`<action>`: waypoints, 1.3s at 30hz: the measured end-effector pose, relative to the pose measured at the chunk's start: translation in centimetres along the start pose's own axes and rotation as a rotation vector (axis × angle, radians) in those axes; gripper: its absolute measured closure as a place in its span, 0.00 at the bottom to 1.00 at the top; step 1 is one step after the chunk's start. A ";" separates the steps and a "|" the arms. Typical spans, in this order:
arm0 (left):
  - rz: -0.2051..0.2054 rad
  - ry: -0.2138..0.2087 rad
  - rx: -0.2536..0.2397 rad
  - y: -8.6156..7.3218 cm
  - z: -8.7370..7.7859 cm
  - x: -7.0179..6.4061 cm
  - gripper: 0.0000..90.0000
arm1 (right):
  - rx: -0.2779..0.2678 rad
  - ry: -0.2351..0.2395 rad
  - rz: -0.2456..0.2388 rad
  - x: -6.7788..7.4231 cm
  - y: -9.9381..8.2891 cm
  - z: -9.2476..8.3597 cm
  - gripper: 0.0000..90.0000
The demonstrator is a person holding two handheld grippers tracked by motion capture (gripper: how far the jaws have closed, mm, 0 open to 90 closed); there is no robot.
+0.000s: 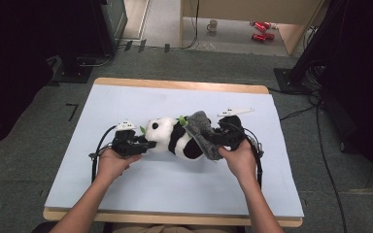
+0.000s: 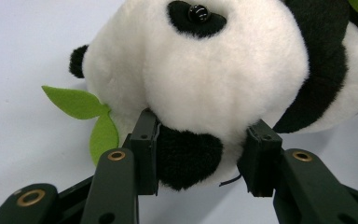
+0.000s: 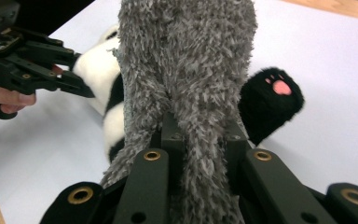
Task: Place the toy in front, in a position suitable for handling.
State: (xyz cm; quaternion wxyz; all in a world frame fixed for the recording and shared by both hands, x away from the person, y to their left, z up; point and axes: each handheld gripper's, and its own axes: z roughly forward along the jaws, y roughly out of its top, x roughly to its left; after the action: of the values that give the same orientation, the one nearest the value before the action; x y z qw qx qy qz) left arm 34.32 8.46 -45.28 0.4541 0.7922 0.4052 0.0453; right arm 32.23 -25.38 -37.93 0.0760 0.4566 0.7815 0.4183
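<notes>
A plush panda (image 1: pixel 172 136) lies on the pale blue table mat (image 1: pixel 126 184), head to the left, with green felt leaves (image 2: pixel 81 105) by its head. My left gripper (image 1: pixel 145 144) is shut on the panda's head (image 2: pixel 200 70), its pads (image 2: pixel 144 144) squeezing the fur around a black ear. A fuzzy grey cloth (image 1: pixel 204 132) is draped over the panda's body. My right gripper (image 1: pixel 213 138) is shut on that grey cloth (image 3: pixel 191 74), which stands up between the jaws. A black paw with a pink pad (image 3: pixel 272 100) shows behind the cloth, and the left gripper (image 3: pixel 81 88) at far left.
The wooden table edge (image 1: pixel 175 219) runs along the front of the mat. On the floor beyond the table are a mug (image 1: pixel 212 25), red cans (image 1: pixel 261 30), dark equipment stands and cables (image 1: pixel 320 126).
</notes>
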 end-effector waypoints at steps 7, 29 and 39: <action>0.003 -0.003 0.003 0.0 0.0 0.1 0.62 | 0.011 -0.003 0.031 -1.0 -0.6 -0.1 0.87; -0.034 -0.001 0.001 0.1 0.0 0.2 0.62 | -0.076 0.016 -0.024 1.5 1.2 -3.3 0.87; -0.045 0.016 0.027 0.2 0.1 -0.3 0.62 | -0.054 -0.030 -0.066 2.4 -0.5 -0.2 0.86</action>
State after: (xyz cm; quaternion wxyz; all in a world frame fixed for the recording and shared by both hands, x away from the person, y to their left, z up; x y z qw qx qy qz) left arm 34.29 8.17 -45.13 0.4412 0.7884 0.4272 0.0360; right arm 30.42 -23.71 -37.52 0.1140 0.4346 0.7834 0.4295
